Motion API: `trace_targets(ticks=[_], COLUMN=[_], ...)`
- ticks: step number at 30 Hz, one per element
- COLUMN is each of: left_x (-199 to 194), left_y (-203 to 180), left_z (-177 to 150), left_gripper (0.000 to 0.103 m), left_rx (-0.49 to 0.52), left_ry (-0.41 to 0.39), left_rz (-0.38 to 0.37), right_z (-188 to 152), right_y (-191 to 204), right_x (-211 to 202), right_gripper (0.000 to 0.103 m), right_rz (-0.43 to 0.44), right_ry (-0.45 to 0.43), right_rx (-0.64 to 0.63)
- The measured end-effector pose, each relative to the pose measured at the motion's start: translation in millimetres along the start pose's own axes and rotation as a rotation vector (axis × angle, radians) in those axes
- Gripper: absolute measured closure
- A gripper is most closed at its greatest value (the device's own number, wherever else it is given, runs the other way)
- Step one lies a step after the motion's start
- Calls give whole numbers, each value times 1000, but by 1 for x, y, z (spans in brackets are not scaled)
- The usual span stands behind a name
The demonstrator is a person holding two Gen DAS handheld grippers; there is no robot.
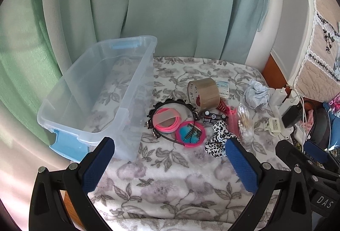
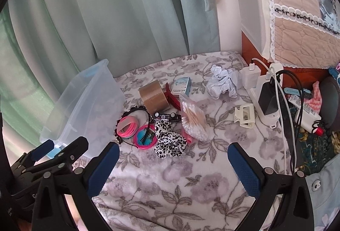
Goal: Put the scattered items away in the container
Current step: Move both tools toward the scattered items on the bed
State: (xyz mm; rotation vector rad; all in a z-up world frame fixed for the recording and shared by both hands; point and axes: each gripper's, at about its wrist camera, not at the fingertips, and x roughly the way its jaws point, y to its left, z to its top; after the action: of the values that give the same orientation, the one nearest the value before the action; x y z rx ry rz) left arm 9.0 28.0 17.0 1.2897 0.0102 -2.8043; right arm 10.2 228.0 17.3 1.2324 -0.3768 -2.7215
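A clear plastic container point(image 1: 136, 90) point(image 2: 63, 124) with blue latches stands empty on the left of a floral blanket point(image 1: 174, 184). Right of it lies a pile: a brown tape roll point(image 1: 205, 92) point(image 2: 154, 96), a black headband point(image 1: 170, 103), pink bands point(image 1: 167, 121) point(image 2: 127, 125), a round pink mirror point(image 1: 190, 135) point(image 2: 145, 138), a spotted scrunchie point(image 1: 218, 139) point(image 2: 167, 139), a toy car point(image 1: 213, 117) point(image 2: 167, 117), a bag of cotton swabs point(image 1: 244, 122) point(image 2: 193, 119), a small box point(image 2: 181, 85), crumpled paper point(image 1: 256, 96) point(image 2: 222, 82) and a white clip point(image 2: 244, 116). My left gripper point(image 1: 170, 167) and right gripper point(image 2: 173, 169) hover open before the pile, both holding nothing.
Green curtains point(image 1: 148, 7) hang behind the blanket. A power strip with chargers and cables point(image 2: 267, 94) lies at the right edge, beside a tube, a dark round object and other clutter. A quilted lace-trimmed cover point(image 2: 301, 18) stands at the far right.
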Motion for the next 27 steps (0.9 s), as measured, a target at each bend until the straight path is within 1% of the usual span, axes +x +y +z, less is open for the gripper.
trace_targets(ticks=[9,13,16,21,25,27], left_x=[2,8,13,24,38,45], left_y=[-3,-5,-6,-17,-26,-32], left_z=[0,-1,-2,-1,0,0], left_gripper=[0,0,0,0,0,0], left_rx=[7,8,-1,26,39,37], left_ry=[-3,5,14,22,57,71], left_rz=[-16,-22,-47,-74,-122,-140], right_z=[-1,-2,-2,-1,-2,-2], right_y=[-4,-6,-8,-16,-28,-37], right_x=[0,2,3,5,11,15], right_gripper=[0,0,0,0,0,0], right_rz=[6,-6,-18,-48,-65,-60], right_ry=[-8,-6,-10,-22,-2,14], right_rx=[7,10,11,16,44,66])
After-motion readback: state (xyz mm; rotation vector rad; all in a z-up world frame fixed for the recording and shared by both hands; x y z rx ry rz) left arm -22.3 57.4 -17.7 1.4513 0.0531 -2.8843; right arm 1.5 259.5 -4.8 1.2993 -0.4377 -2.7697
